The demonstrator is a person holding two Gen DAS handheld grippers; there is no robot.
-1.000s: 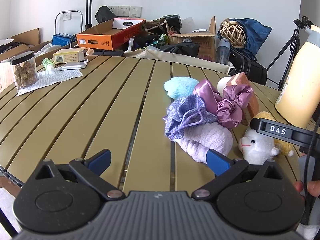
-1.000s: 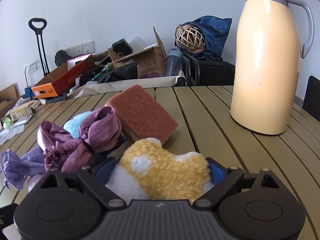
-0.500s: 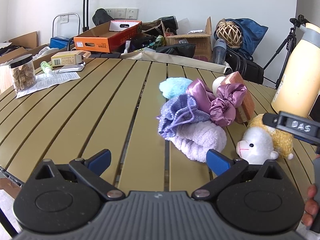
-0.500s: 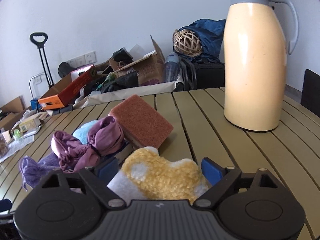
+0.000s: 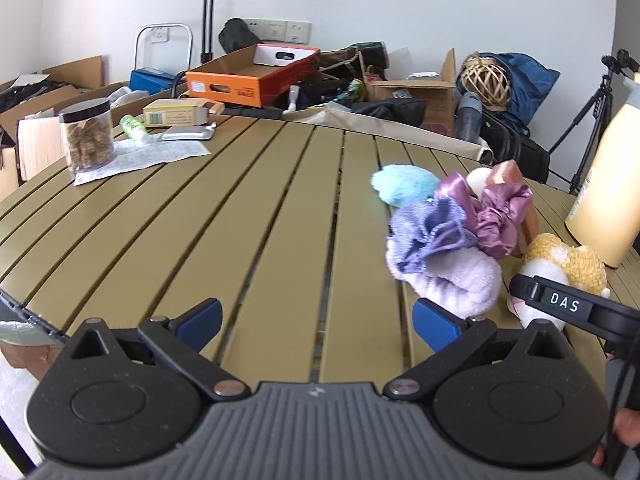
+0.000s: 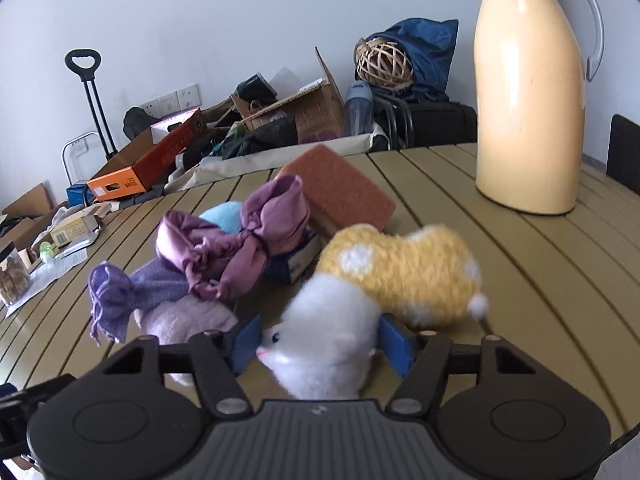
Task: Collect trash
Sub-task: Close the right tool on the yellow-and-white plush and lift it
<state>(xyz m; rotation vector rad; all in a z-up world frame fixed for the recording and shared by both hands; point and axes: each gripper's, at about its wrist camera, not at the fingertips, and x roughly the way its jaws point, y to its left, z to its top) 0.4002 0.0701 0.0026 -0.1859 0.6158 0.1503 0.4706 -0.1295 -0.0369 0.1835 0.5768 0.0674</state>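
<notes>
A plush toy [image 6: 400,268], with a yellow body and a white head, lies on the slatted olive table [image 6: 520,280]. My right gripper [image 6: 320,344] is closing, and its blue pads press both sides of the toy's white head. In the left wrist view the toy [image 5: 568,264] sits behind the right tool's black housing [image 5: 564,304]. My left gripper [image 5: 318,320] is open over bare slats with nothing between its fingers. To its right is a soft pile: a purple satin scrunchie [image 6: 240,240], a lilac knit pouch [image 6: 116,292] and a lavender fluffy cloth [image 5: 460,280].
A brown sponge [image 6: 344,188] and a blue fluffy item [image 5: 404,184] lie behind the pile. A tall cream thermos [image 6: 528,100] stands at the right. A jar [image 5: 88,136], papers [image 5: 140,158] and a small box [image 5: 176,114] sit at the table's far left. Boxes and bags crowd the wall.
The right jaws have narrowed onto the toy's white head, and its yellow body now lies beyond them. The left gripper has shifted left, so the pile sits further right in its view.
</notes>
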